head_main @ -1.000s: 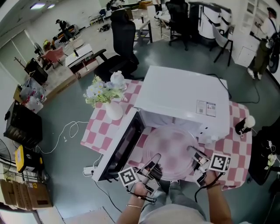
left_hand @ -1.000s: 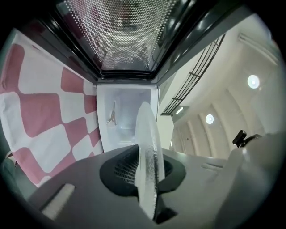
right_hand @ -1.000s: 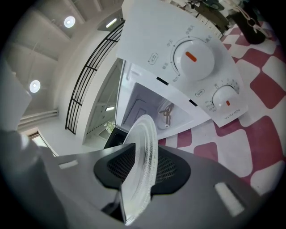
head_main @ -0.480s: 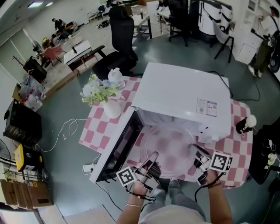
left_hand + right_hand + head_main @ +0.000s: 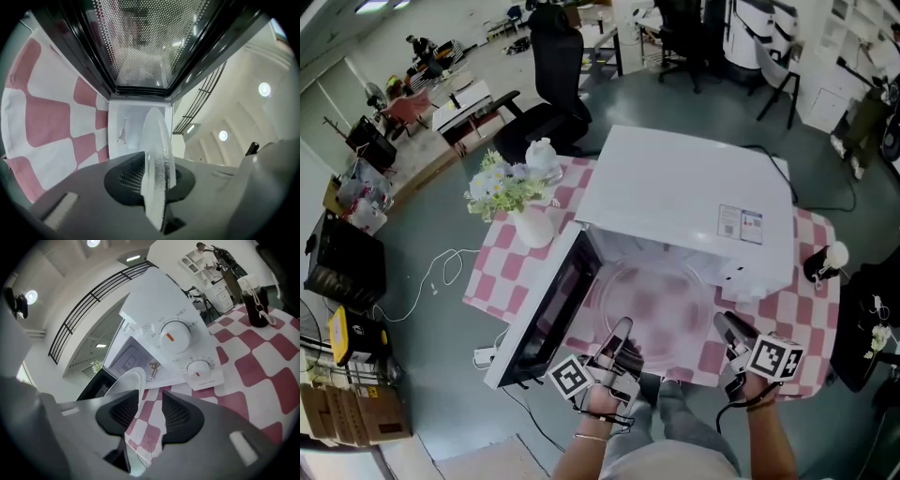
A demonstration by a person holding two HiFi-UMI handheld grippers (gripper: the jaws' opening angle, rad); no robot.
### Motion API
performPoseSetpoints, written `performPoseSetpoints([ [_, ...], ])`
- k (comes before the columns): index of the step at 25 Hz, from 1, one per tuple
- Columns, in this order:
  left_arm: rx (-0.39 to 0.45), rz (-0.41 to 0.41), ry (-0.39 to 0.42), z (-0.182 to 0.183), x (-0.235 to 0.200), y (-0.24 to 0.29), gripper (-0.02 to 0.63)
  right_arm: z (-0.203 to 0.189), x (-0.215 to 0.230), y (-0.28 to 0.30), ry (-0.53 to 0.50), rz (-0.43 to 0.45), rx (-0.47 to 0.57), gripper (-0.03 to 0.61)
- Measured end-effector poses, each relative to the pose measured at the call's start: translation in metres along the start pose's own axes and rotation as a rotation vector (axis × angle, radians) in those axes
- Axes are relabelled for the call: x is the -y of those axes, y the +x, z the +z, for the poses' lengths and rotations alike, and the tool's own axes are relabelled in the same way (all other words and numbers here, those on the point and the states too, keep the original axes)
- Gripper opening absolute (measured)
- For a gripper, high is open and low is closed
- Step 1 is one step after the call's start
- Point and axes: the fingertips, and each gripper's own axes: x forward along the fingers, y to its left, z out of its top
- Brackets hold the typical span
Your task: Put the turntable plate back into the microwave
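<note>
The plate (image 5: 656, 309) lay level, partly inside the open microwave (image 5: 684, 202), with its near rim pinched in the left claw (image 5: 621, 339). The right claw (image 5: 727, 326) had just opened wide, releasing the rim, and stood beside it gripping nothing. Likely the left claw alone would slide the plate home.

One microwave (image 5: 684, 202); one turntable plate (image 5: 652, 305); one flower vase (image 5: 534, 227); two tools (image 5: 619, 330) (image 5: 725, 324).

left tool (image 5: 621, 330) clamped level; right tool (image 5: 727, 325) just opened (gap empty)
</note>
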Motion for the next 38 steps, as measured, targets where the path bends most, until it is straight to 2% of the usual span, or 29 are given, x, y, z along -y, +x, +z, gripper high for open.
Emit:
performPoseSetpoints([
  [5,0.065,-0.011,0.006,0.001,0.0,0.006,0.034,-0.004,0.017,-0.01,-0.038,-0.085,0.016,0.14],
  [12,0.107,0.027,0.089,0.003,0.0,0.015,0.037,-0.009,0.029,-0.017,-0.169,-0.219,0.023,0.138],
  [22,0.179,0.027,0.055,0.007,-0.008,0.025,0.037,-0.016,0.04,-0.011,-0.215,-0.301,0.027,0.122],
  [30,0.203,0.011,0.069,0.009,-0.007,0.039,0.038,-0.013,0.041,-0.005,-0.284,-0.36,0.056,0.047],
  [34,0.212,0.01,0.071,0.01,-0.01,0.044,0.038,-0.015,0.045,-0.003,-0.285,-0.377,0.069,0.018],
  [38,0.218,0.018,0.106,0.012,-0.012,0.052,0.038,-0.019,0.049,-0.001,-0.276,-0.38,0.072,0.012],
])
